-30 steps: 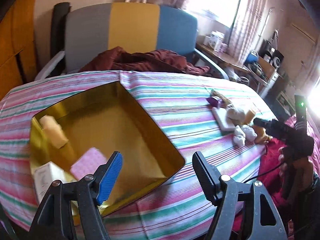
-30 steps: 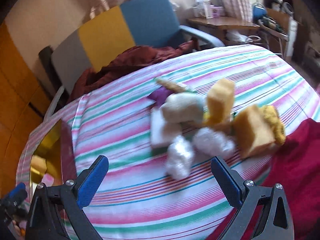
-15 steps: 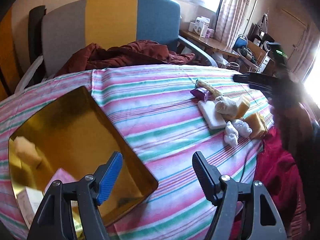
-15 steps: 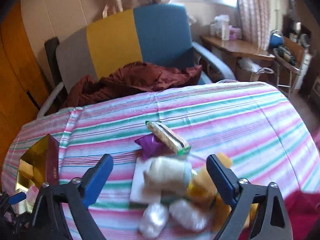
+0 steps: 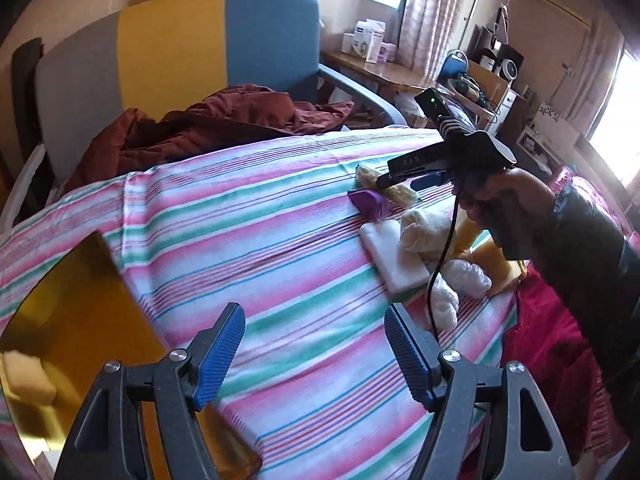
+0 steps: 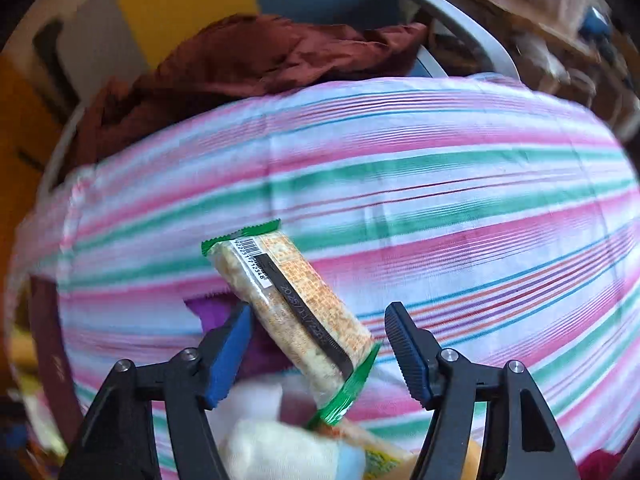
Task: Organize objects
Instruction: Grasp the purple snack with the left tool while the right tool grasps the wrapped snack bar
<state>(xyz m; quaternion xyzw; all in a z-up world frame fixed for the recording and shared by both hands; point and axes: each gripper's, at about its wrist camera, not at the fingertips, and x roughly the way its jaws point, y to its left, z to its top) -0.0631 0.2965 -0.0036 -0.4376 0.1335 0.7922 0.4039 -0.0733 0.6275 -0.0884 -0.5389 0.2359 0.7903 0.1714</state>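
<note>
A snack bar (image 6: 296, 300) in a clear wrapper with green ends lies tilted on the striped cloth, between my right gripper's (image 6: 316, 320) fingers. Those jaws are closing; the right pad still stands clear of the bar. A purple wrapper (image 6: 212, 312) sits just left of it. In the left wrist view a hand holds that gripper over the pile: purple wrapper (image 5: 370, 202), white block (image 5: 394, 258), cream rolled cloth (image 5: 424, 228), bubble-wrapped pieces (image 5: 466, 276), yellow sponges (image 5: 496, 260). My left gripper (image 5: 312, 320) hangs open over bare cloth. The gold box (image 5: 80, 312), lower left, holds a sponge (image 5: 28, 376).
A chair with a grey, yellow and blue back (image 5: 172, 52) stands behind the table, with a maroon garment (image 5: 224, 120) heaped on its seat. Red cloth (image 5: 540, 344) lies at the table's right edge. A side table with boxes (image 5: 372, 64) stands under the window.
My right gripper came forward and down over the pile to the snack bar, and its jaws narrowed. My left gripper swung right, so the gold box slid to the view's lower left.
</note>
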